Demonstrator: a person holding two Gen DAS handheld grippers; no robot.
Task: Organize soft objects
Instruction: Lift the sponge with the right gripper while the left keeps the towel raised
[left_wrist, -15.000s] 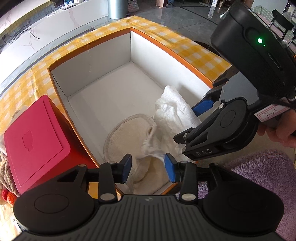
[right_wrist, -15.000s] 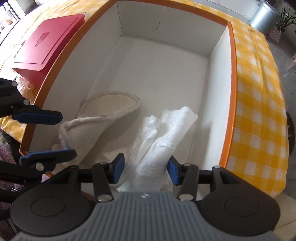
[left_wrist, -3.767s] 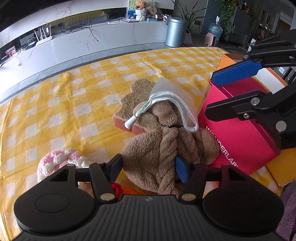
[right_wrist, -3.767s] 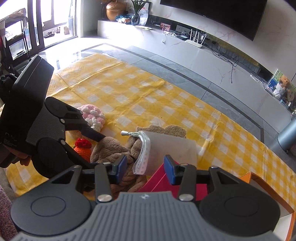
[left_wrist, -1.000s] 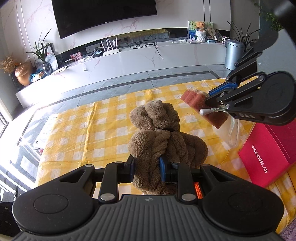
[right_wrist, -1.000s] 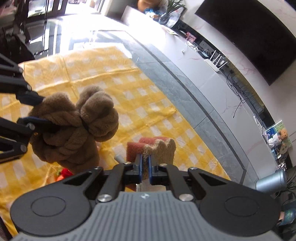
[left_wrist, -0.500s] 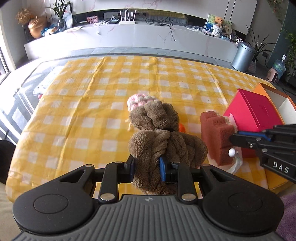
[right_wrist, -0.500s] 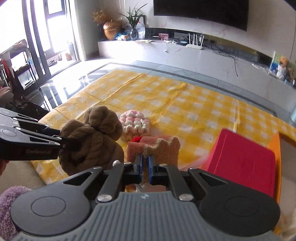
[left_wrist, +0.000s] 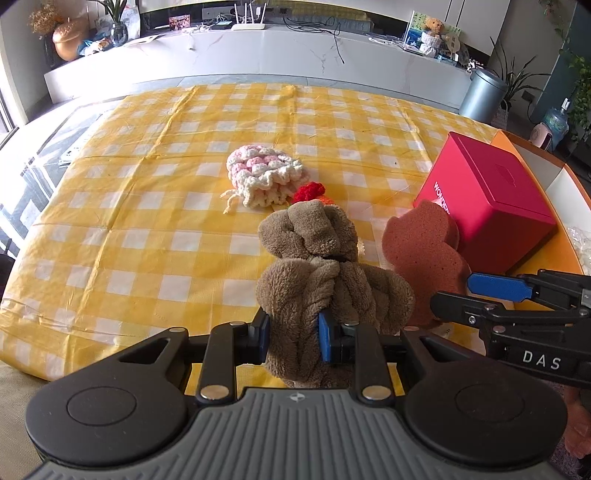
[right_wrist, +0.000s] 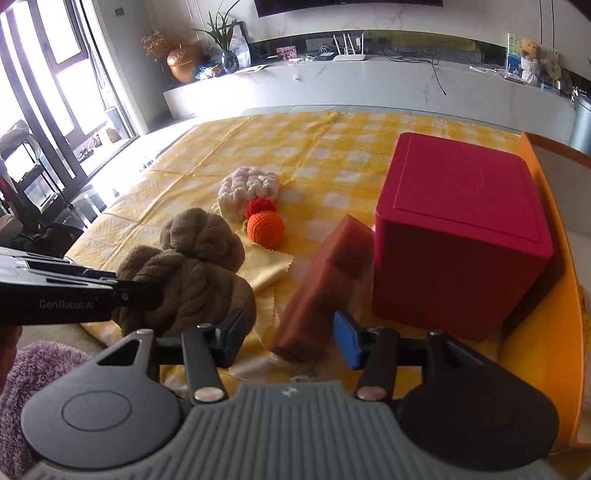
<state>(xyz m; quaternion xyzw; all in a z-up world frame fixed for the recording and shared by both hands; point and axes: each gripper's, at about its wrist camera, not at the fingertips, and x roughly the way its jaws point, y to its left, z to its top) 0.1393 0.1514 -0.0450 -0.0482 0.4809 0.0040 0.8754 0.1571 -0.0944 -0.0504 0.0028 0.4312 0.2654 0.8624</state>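
A brown knotted plush hangs just above the yellow checked tablecloth, and my left gripper is shut on its lower part. The right wrist view shows the same plush at the left. A reddish-brown bear-shaped sponge stands tilted on the cloth and leans against the red box. My right gripper straddles the sponge's near end. Its jaws are opening, and the pads stand clear of the sponge. From the left wrist view, the sponge sits just beyond the right gripper.
A pink-and-white crochet piece and an orange crochet ball lie further back on the cloth. A pale yellow cloth square lies under the plush. An orange-rimmed white box stands behind the red box. Something fluffy and purple lies beside the table's near edge.
The right gripper's jaws have parted and let go of the sponge, which now leans on the red box. Both grippers came lower and nearer the table. The left still holds the plush.
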